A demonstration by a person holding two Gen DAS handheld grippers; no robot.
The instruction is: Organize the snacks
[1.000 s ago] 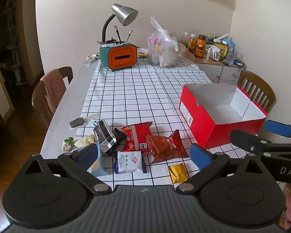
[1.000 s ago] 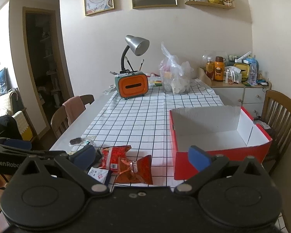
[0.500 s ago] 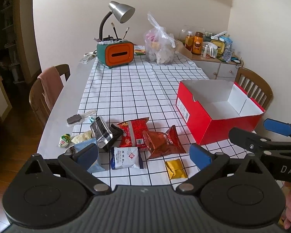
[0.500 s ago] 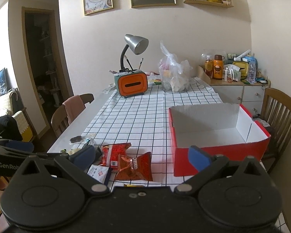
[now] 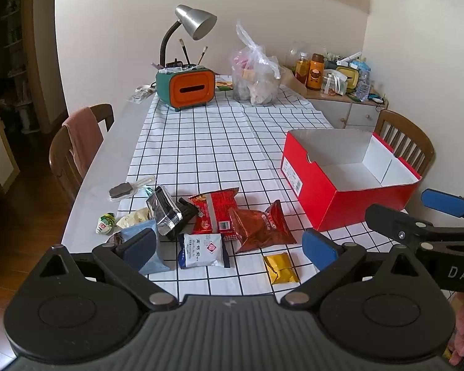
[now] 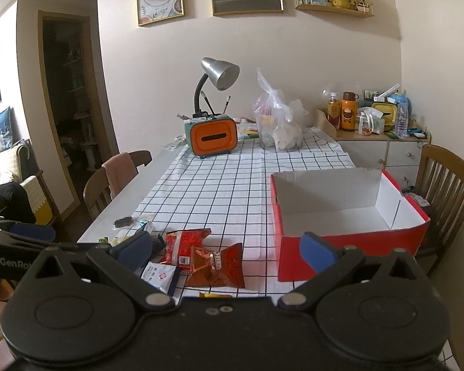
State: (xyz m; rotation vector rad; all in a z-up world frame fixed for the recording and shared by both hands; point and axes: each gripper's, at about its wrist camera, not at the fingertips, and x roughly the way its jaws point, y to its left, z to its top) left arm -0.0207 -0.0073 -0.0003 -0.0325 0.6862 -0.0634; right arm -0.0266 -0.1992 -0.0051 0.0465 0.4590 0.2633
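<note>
- On the checked tablecloth (image 5: 219, 142): snack packets (image 5: 232, 225) lay heaped, well apart from the empty red box (image 5: 349, 185).
- Left gripper (image 5: 229, 244), right gripper (image 6: 225, 247): both spread wide, grasping nothing.
- Step: first pick pending, apparently; next, close on one packet.

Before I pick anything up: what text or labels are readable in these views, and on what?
"DAS": cut off at the frame edge, on the right gripper, seen from the left wrist.
"GenRob": also cut off, on the left gripper, seen from the right wrist.
Snack packets and red box label: print too small to read.
</note>
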